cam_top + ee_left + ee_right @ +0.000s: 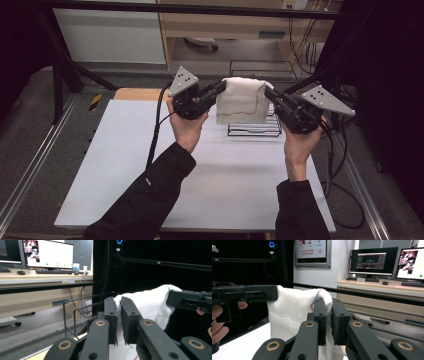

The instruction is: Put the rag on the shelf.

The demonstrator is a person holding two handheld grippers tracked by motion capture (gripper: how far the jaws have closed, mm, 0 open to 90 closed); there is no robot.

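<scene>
A white cloth (pixel 243 100) with a thin coloured line across it hangs folded in the air between both grippers, above the far part of the white table (pixel 150 165). My left gripper (pixel 221 88) is shut on the cloth's upper left corner; in the left gripper view the cloth (pixel 147 302) is pinched between the jaws of that gripper (pixel 119 306). My right gripper (pixel 267 92) is shut on the upper right corner, and the right gripper view has the cloth (pixel 292 312) clamped at its stitched edge by this gripper (pixel 328 308).
A black wire rack (pixel 255 127) stands on the table just under and behind the hanging cloth. A wooden board edge (pixel 137 93) lies at the table's far left. Desks with monitors (pixel 372 261) stand beyond the black frame.
</scene>
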